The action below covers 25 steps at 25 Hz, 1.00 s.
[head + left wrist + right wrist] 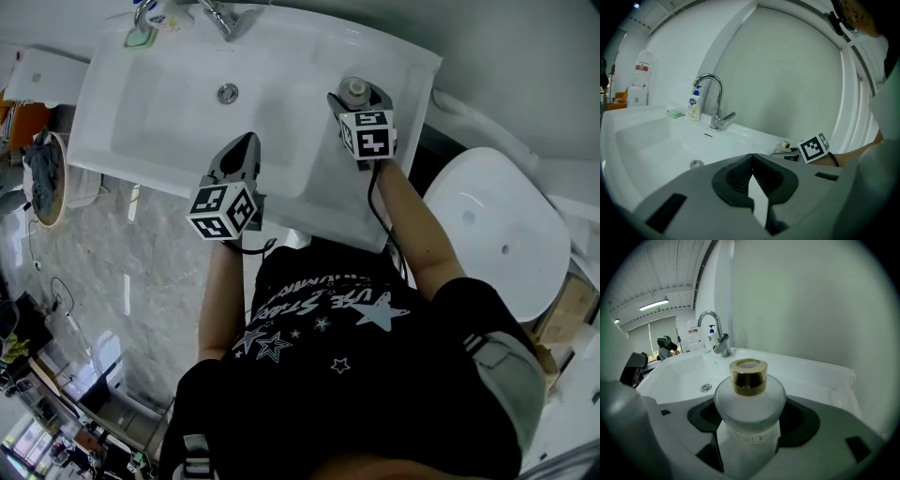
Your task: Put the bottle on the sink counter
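1. We recorded the right gripper (358, 97) clamped on a squat frosted-glass bottle with a gold cylindrical cap (749, 399). In the right gripper view, both jaws pressed the bottle's sides below its shoulder.
2. The bottle stood upright, cap up. In the head view it (353, 89) sat over the flat right-hand counter (403, 70) of the white ceramic sink (112, 112), just beside the basin's right edge.
3. We could not tell whether the bottle's base touched the counter, because the jaws and the marker cube covered it.
4. The left gripper (244, 148) was empty. In the left gripper view its jaws met at the tips, with only a thin pale sliver visible between the pads lower down.
5. The left gripper hung over the front part of the basin, well apart from the bottle, pointing toward the round metal drain (228, 93).
6. At the back of the sink we noted:
   - a curved chrome tap (715, 101);
   - a white pump dispenser with a blue top (694, 105) just to the tap's left;
   - a pale green soap dish (675, 113) beside the dispenser.
7. A white closed toilet lid (497, 234) lay to the right of the sink.
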Tool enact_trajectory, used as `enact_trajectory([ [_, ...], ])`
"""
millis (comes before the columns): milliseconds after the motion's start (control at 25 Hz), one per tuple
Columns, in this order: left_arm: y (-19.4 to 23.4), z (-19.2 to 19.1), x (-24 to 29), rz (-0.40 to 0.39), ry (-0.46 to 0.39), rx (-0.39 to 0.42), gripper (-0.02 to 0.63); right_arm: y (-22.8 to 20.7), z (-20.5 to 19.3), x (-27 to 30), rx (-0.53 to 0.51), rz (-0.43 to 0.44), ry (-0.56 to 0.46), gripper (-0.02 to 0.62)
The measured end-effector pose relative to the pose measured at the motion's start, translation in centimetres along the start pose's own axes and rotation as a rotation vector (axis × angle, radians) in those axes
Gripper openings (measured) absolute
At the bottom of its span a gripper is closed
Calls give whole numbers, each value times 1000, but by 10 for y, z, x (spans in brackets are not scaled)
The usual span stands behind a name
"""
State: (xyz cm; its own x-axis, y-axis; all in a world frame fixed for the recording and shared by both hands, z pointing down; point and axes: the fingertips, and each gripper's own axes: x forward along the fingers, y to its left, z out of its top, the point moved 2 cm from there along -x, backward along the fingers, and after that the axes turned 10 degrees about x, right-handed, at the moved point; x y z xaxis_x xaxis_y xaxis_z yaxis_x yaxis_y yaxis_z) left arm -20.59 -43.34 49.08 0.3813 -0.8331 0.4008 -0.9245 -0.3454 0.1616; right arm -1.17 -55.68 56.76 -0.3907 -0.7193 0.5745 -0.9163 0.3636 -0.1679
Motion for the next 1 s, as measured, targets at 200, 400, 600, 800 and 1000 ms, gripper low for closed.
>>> enact_trajectory([
  [200,-1,3,-5,11,-12,12,8,1,-3,1,-13,-9,2,321],
  [400,-7,4,-18,16,-18,24,8,2,-3,-4,2,-12,7,321],
  [600,-8,2,-28,24,-30,17,8,2,-4,-7,7,-21,16,322],
  [800,-6,1,-38,35,-54,6,8,3,-4,-11,13,-35,14,327],
  [1000,-7,-2,-51,53,-80,-6,8,3,-9,-21,25,-46,12,327],
])
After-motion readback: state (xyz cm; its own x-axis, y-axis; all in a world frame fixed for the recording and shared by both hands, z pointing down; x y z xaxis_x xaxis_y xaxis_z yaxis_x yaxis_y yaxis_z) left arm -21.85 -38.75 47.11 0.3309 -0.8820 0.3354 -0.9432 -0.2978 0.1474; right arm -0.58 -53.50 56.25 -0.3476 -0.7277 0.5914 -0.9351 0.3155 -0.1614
